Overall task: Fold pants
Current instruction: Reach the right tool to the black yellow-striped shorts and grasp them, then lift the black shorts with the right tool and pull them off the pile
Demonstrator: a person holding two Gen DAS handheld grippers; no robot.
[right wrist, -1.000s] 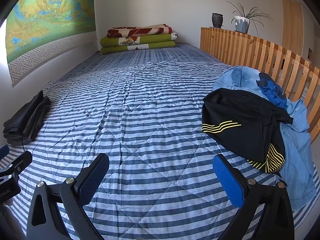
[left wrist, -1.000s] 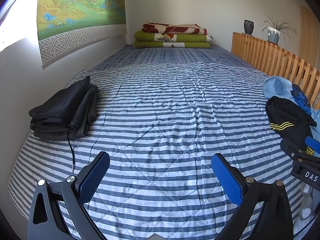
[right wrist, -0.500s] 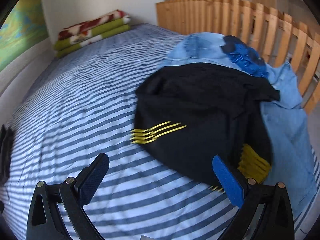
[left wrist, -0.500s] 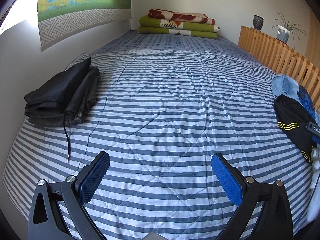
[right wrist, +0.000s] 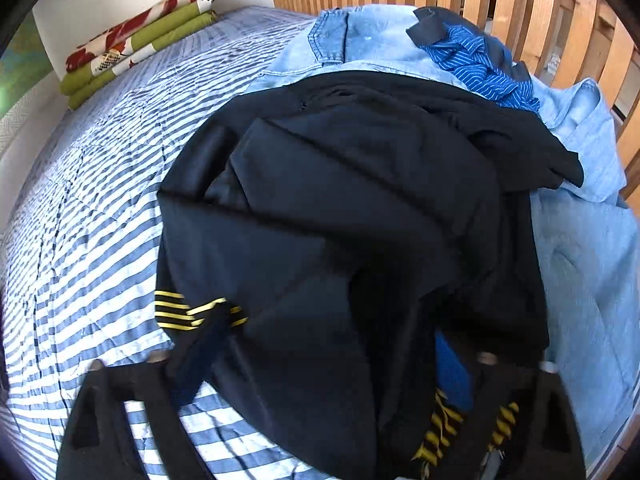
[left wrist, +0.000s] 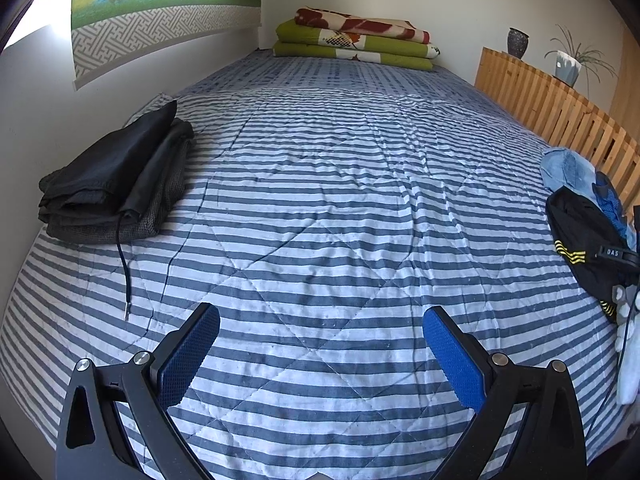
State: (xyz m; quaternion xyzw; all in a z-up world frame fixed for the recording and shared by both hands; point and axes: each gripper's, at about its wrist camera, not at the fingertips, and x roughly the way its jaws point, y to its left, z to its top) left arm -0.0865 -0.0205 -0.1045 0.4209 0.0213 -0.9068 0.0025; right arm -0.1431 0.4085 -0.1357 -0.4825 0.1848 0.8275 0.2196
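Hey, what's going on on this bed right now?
A person is sorting laundry with a pair of tongs in each hand. The right tongs are pushed into the black pants with yellow stripes, which top a loose pile with a denim garment by the wooden rail; whether they have gripped is unclear. The left tongs hang open over bare striped bedspread. A stack of folded dark clothes sits near the wall.
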